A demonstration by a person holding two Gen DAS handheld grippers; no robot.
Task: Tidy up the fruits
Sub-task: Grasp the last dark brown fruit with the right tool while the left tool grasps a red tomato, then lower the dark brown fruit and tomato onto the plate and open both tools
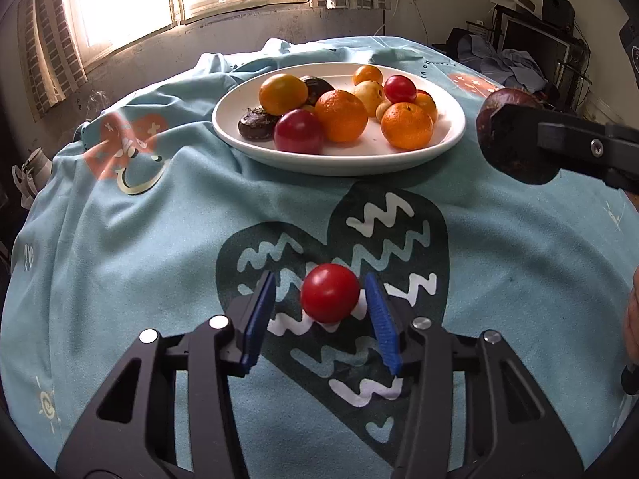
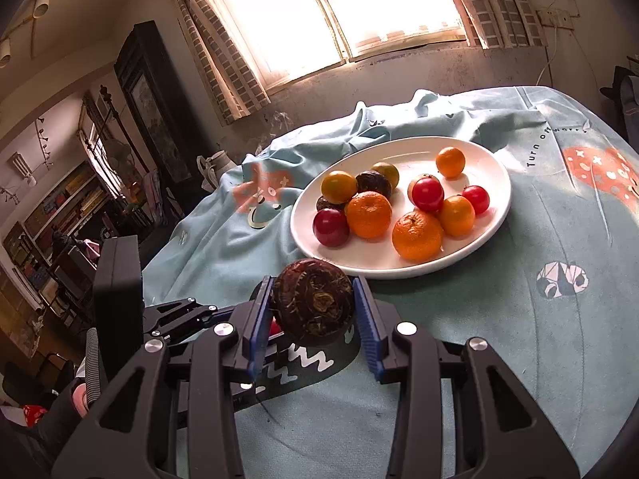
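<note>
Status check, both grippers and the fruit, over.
Left gripper straddles red fruit on the cloth, pads not pressing. Right gripper shut on dark brown fruit, lifted. Path to white plate clear.

Right wrist view: small red round fruit (image 2: 274, 327) mostly hidden behind blue left finger pad (image 2: 257, 321). Left wrist view: dark brown rough round fruit (image 1: 504, 119) partly covered by black gripper finger (image 1: 559, 139). Person's hand (image 1: 632, 327) was cut off at right edge.
</note>
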